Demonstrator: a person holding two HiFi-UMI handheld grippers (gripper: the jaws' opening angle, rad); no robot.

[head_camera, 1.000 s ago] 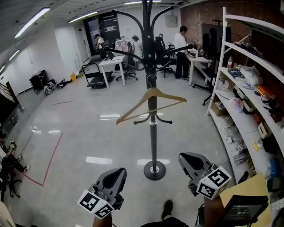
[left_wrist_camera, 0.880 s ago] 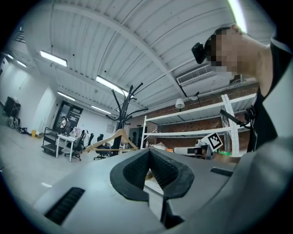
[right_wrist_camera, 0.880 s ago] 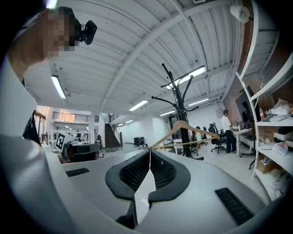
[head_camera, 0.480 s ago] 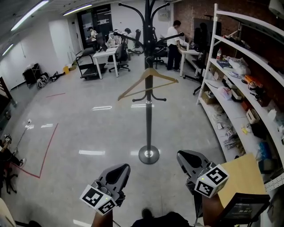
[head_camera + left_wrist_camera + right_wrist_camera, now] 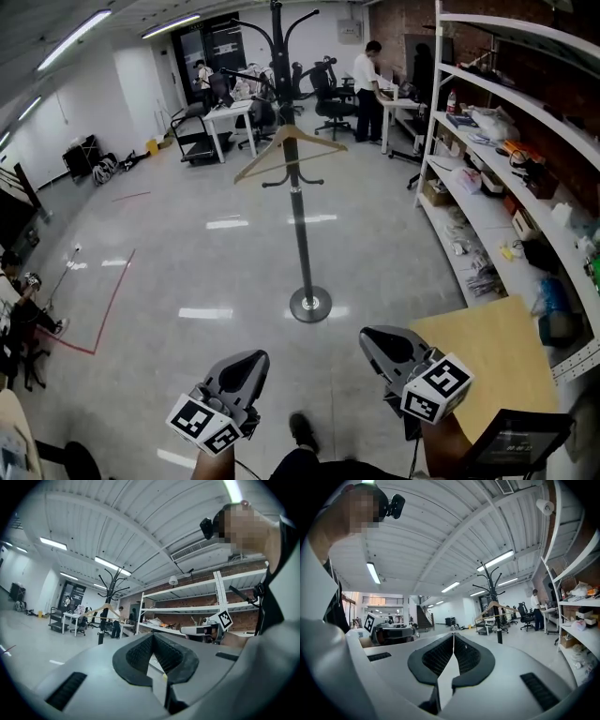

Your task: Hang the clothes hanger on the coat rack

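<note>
A wooden clothes hanger [image 5: 285, 149] hangs on an arm of the black coat rack [image 5: 299, 225], which stands on a round base in the middle of the floor. Both grippers are held low and well back from the rack. My left gripper [image 5: 247, 367] is shut with nothing in it, and my right gripper [image 5: 379, 344] is shut and empty as well. In the left gripper view the rack [image 5: 101, 620] and hanger [image 5: 106, 610] are small and far beyond the shut jaws [image 5: 151, 637]. The right gripper view shows the hanger [image 5: 495, 609] far off past its shut jaws [image 5: 453, 636].
White metal shelving [image 5: 511, 150] full of clutter runs along the right wall. A tan board [image 5: 487, 361] lies at the lower right. Desks, chairs and people [image 5: 367, 75] fill the far end. Red tape [image 5: 105, 314] marks the floor at left.
Both grippers have moved back from the coat rack, which now looks smaller and farther away. The hanger stays on the rack. Both jaws have stayed shut.
</note>
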